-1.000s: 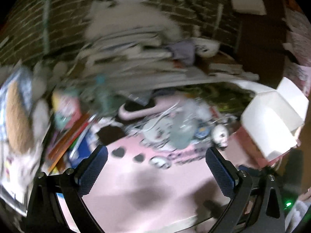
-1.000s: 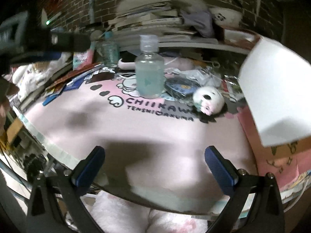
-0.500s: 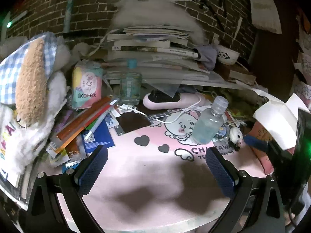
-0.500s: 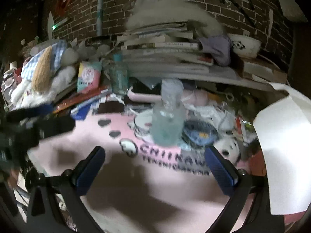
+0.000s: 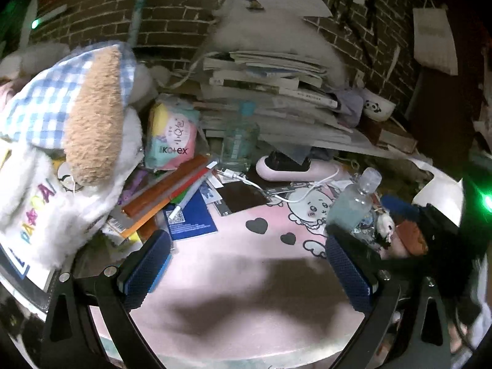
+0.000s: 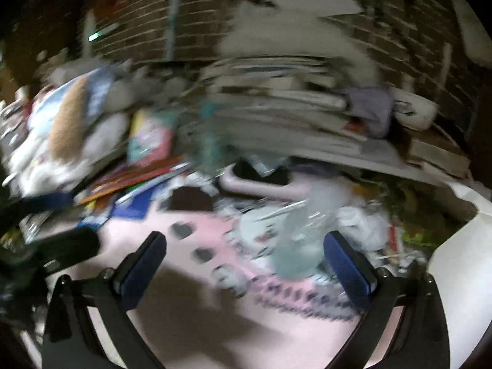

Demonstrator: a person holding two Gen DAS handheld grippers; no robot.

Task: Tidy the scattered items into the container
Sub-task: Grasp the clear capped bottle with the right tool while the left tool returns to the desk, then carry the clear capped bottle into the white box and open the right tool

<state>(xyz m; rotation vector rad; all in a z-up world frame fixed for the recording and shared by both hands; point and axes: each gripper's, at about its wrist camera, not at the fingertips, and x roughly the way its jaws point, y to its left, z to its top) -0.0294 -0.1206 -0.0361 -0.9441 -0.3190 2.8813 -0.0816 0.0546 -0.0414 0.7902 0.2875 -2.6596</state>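
A pale pink desk mat (image 5: 246, 276) carries dark grey hearts and a white cartoon figure. Left of the mat, a white plush toy (image 5: 70, 141) shows a tan ear and blue-white check cloth. A navy booklet (image 5: 190, 218) lies beside the mat. Behind the mat stands a dark brown brick wall (image 5: 184, 6).
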